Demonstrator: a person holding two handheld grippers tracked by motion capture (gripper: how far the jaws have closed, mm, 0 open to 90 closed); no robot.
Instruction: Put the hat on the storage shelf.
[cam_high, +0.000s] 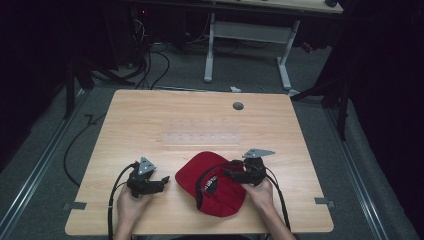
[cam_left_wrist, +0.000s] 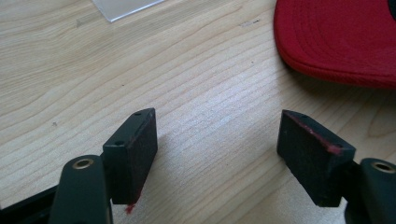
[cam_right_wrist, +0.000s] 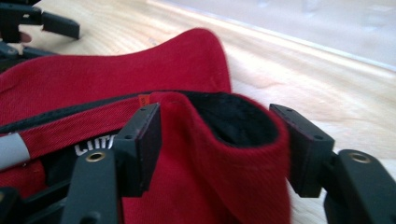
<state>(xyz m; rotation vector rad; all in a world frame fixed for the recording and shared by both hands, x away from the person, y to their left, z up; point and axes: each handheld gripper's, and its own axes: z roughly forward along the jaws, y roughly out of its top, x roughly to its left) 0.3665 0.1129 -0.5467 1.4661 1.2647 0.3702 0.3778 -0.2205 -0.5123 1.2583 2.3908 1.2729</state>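
A light wood-grain bench stands on grey floor, a round cable hole near its far edge. On it lie a red cap — near edge — and a clear sheet mid-bench.

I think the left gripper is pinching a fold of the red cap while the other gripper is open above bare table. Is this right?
Not quite: the sides are swapped. The right gripper pinches the red cap, as the right gripper view shows. The left gripper is the open one above bare table.
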